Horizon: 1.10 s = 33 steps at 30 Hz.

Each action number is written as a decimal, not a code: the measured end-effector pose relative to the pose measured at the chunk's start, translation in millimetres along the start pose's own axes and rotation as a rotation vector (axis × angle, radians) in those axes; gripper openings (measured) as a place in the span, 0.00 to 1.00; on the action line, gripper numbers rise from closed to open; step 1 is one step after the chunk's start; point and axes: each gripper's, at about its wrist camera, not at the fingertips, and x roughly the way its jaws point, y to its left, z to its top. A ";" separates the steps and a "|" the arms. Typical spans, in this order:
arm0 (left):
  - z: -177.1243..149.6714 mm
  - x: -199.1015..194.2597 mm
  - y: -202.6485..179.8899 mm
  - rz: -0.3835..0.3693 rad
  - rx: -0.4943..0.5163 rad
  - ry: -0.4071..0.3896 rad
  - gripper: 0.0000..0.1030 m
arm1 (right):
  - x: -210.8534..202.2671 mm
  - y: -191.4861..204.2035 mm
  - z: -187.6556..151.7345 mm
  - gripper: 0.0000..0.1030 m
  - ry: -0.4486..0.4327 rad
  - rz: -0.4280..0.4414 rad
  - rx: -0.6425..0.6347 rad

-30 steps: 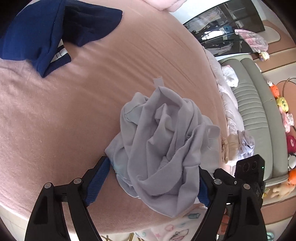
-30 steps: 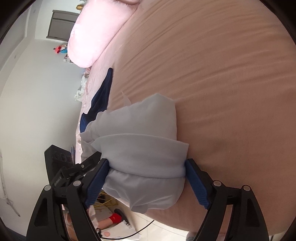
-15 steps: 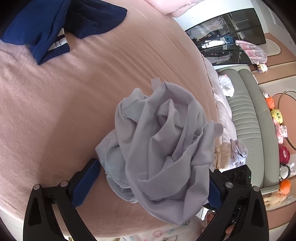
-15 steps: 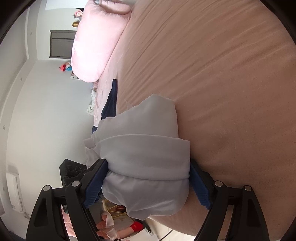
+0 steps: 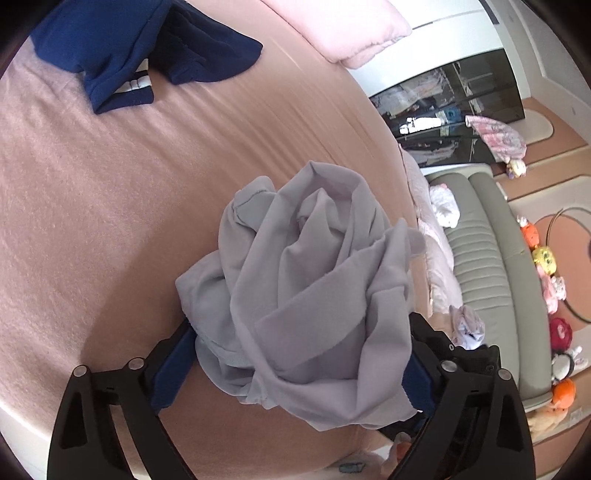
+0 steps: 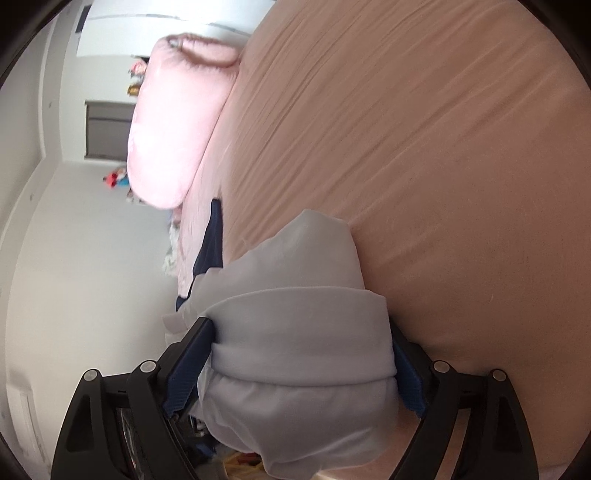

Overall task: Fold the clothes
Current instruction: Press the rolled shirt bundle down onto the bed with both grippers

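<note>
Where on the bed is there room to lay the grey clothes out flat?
The wide bare stretch of pink sheet between the bunched grey garment and the navy garment is free. In the right wrist view the sheet past the bundle is bare too. It is crowded at the bed's near edge, where the bundle sits, and at the far corner with the navy garment and pink pillow.

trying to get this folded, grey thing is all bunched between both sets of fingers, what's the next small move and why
Probably draw the two grippers apart to spread the grey garment: it sits crumpled on the pink bed. The left gripper is closing and the right gripper opening around it.
</note>
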 end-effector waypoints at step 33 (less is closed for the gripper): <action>-6.2 -11.0 9.2 -0.033 -0.107 0.021 0.84 | 27.7 4.4 -9.3 0.86 0.054 0.025 0.221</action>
